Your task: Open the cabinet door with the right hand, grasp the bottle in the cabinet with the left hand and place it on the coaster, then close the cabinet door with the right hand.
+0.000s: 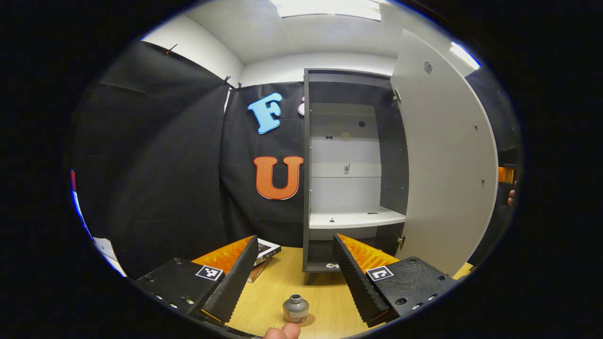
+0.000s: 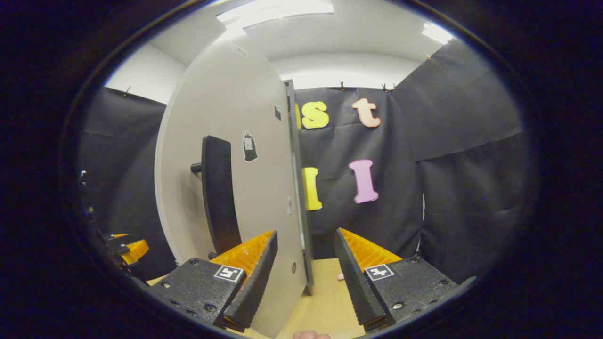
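Observation:
A small grey bottle [image 1: 295,307] stands upright on a round coaster [image 1: 308,322] on the wooden table, close below my left gripper [image 1: 296,239]. That gripper is open and holds nothing. Behind it is the grey cabinet [image 1: 354,141], its pale door [image 1: 447,165] swung wide to the right. In the right gripper view, the door [image 2: 235,141] shows its outer face with a black handle [image 2: 219,197]. My right gripper [image 2: 305,234] is open, and the door's edge runs up between its fingers without touching them. A fingertip [image 1: 282,332] shows beside the bottle.
A short stack of books [image 1: 264,254] lies on the table [image 1: 278,287] left of the cabinet's foot. Black cloth walls close off the booth. The other gripper [image 2: 127,249] shows past the door's left edge, and a hand [image 1: 511,197] behind the door's right edge.

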`<state>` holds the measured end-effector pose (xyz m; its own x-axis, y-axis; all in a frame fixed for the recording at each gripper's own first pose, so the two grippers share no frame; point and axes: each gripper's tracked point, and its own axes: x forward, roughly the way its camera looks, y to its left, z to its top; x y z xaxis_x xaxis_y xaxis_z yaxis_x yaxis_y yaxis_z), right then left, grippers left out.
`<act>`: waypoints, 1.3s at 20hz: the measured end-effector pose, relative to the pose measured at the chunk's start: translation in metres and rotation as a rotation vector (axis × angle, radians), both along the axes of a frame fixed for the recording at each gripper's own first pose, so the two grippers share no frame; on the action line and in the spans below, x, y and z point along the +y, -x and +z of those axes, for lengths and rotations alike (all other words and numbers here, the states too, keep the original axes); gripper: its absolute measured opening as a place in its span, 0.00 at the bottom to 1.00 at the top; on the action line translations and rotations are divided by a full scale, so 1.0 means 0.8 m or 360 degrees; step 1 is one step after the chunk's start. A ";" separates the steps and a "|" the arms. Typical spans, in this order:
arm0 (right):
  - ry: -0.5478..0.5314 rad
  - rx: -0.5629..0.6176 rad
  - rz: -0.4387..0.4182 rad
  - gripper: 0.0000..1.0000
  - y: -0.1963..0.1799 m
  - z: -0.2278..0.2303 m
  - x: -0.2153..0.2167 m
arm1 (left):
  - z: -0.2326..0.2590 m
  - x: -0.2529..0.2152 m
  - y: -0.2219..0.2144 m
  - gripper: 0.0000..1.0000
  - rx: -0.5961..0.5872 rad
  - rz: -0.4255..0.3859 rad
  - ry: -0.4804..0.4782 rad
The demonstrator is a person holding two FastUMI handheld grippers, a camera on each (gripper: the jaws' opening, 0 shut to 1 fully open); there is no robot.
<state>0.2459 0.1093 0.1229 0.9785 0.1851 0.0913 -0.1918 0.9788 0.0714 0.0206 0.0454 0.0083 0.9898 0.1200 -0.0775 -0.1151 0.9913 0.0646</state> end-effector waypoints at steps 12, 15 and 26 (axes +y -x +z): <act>0.0071 0.0022 0.0317 0.77 -0.043 -0.004 0.151 | -0.006 0.031 0.006 0.95 0.0001 0.0029 0.0002; 0.0082 0.0053 0.0372 0.81 -0.062 -0.012 0.193 | -0.007 0.043 0.011 0.95 0.0003 0.0053 -0.0003; 0.0213 -0.0069 0.0308 0.81 -0.152 -0.014 0.288 | -0.016 0.082 0.032 0.95 0.0010 0.0193 0.0011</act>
<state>0.3677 0.3399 0.1114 0.9193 0.3820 0.0946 -0.3768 0.9238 -0.0687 -0.0047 0.1107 -0.0043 0.9675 0.2381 -0.0848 -0.2336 0.9705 0.0587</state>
